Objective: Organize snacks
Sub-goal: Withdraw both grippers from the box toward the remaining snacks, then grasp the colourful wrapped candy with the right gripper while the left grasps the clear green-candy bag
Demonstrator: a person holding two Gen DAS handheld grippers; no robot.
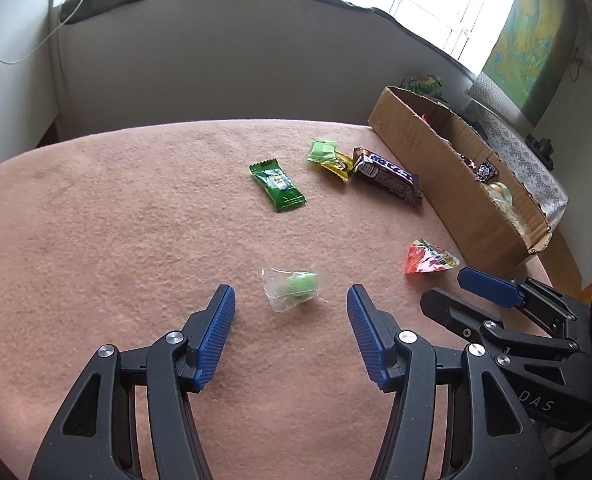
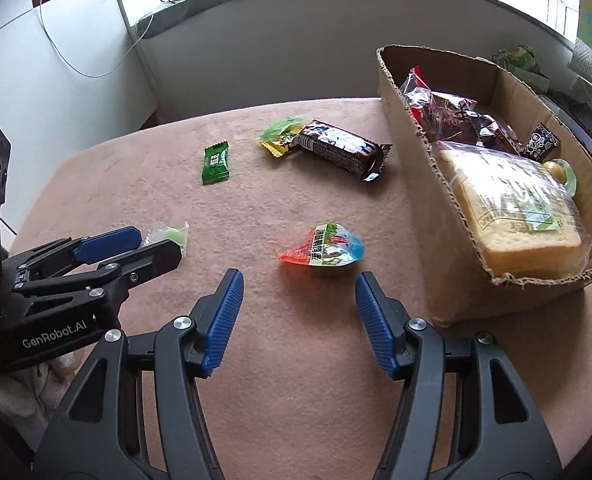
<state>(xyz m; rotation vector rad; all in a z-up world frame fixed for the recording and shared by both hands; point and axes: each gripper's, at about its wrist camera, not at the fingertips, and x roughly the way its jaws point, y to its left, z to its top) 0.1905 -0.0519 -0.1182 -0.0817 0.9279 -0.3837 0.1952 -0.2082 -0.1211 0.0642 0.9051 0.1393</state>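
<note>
Left gripper (image 1: 291, 312) jaws wide apart, holding nothing, hovering just short of the clear-wrapped green candy (image 1: 293, 289), which lies well apart from the cardboard box (image 1: 428, 160), no contact. Right gripper (image 2: 300, 292) likewise gaping, empty, tips just short of the jelly cup (image 2: 323, 249) near the box's near corner. Box sits on the pink cloth (image 1: 115, 220) and holds a wrapped bread loaf (image 2: 512, 208), dark snack packets (image 2: 452, 114) and a small round cup (image 2: 560, 170). Beside the box's long wall: chocolate bar (image 1: 388, 174), yellow packet (image 1: 338, 165), light green packet (image 1: 323, 150); green candy bar (image 1: 277, 186) further from it.
</note>
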